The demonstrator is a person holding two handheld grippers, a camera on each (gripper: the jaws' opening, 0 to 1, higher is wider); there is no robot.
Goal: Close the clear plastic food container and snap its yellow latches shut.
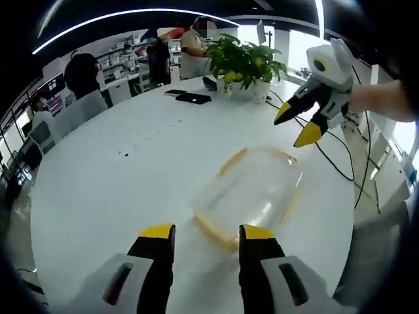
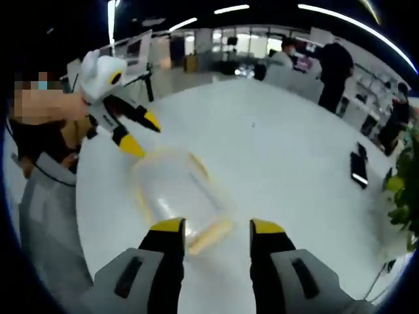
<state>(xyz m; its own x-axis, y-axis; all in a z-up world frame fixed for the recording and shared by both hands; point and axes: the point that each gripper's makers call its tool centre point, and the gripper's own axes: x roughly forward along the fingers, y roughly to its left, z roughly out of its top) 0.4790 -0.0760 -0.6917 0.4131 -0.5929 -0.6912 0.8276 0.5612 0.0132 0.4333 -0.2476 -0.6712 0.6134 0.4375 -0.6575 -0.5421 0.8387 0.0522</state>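
White round surface (image 1: 131,190) is sitting in an open-plan office w/ ceiling strip lights; people are standing and sitting at the far side. Clear plastic food container (image 1: 252,193) w/ yellow latches (image 2: 209,235) is lying on the surface between both tools. Left hand-held gripper (image 1: 207,237) is hovering released, jaws apart, nothing held. Right hand-held gripper (image 2: 217,230) likewise released. Left gripper view is showing potted plants (image 1: 245,62) and cables (image 1: 340,163); right gripper view is showing phones (image 2: 359,169).
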